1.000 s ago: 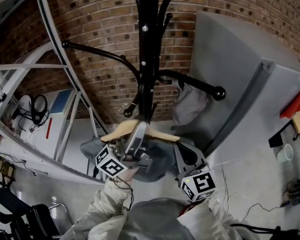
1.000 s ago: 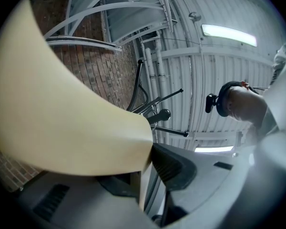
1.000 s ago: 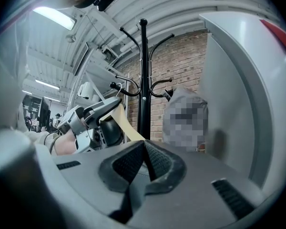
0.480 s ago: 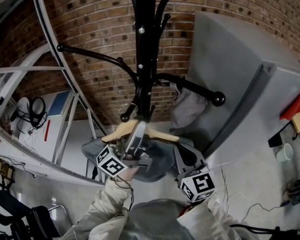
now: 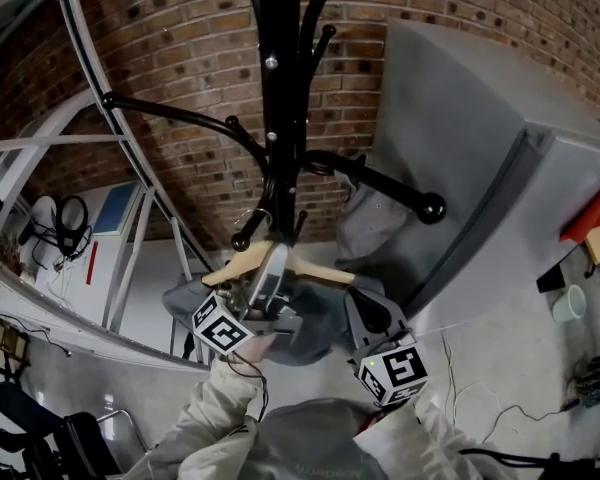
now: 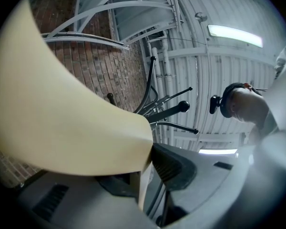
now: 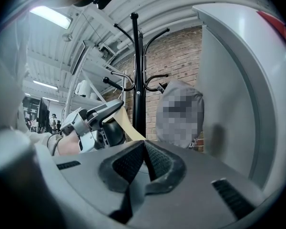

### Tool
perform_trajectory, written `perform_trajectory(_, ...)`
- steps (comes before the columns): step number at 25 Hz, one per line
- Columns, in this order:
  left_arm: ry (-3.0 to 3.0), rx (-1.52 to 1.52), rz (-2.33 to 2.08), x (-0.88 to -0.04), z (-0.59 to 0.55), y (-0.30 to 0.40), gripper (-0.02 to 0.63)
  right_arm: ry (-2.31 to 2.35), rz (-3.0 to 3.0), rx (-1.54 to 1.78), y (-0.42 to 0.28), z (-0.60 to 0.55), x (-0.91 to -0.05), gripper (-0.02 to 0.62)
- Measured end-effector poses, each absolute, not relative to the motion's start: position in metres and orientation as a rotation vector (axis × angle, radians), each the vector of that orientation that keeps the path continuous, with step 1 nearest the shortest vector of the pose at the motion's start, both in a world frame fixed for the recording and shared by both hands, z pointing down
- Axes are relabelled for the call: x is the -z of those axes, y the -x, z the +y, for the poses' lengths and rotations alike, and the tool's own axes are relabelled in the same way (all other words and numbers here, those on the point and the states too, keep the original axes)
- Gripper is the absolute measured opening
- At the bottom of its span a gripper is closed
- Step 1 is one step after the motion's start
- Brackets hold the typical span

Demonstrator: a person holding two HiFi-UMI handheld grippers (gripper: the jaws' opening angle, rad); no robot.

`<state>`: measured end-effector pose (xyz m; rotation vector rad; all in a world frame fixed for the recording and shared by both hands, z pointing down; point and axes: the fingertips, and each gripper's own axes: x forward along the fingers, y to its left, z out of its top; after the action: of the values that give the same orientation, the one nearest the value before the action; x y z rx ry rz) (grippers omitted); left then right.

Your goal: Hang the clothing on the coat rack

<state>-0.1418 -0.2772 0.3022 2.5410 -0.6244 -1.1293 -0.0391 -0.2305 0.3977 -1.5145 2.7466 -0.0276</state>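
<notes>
A black coat rack [image 5: 278, 98] stands against the brick wall; it also shows in the right gripper view [image 7: 135, 80]. A grey garment [image 5: 375, 218] hangs from its right arm. My left gripper [image 5: 270, 268] is shut on the middle of a pale wooden hanger [image 5: 320, 271], which fills the left gripper view [image 6: 62, 123]. The hanger carries dark grey clothing [image 5: 315, 323]. Its top sits just below the knob of a low rack arm [image 5: 240, 240]. My right gripper [image 5: 368, 313] hangs beside the clothing, its pads [image 7: 152, 161] pressed together with nothing between them.
A tall grey cabinet [image 5: 460, 148] stands close on the right of the rack. White metal rails and a frame [image 5: 130, 228] run along the left. A red object [image 5: 590, 208], a cup [image 5: 570, 306] and cables lie at the right edge.
The rack has slid left and a little lower in the head view. Its low knob now lies closer to the hanger's top. The right gripper has kept still.
</notes>
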Motion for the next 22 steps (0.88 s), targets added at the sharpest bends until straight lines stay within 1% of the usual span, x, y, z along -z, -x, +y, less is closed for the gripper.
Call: perform_trajectory(22, -2.52, 1.148, -0.679, -0.309, -0.283, 0.137, 0.097, 1.47, 2.773, 0.073, 0.02, -0.23, -0.405, 0.025)
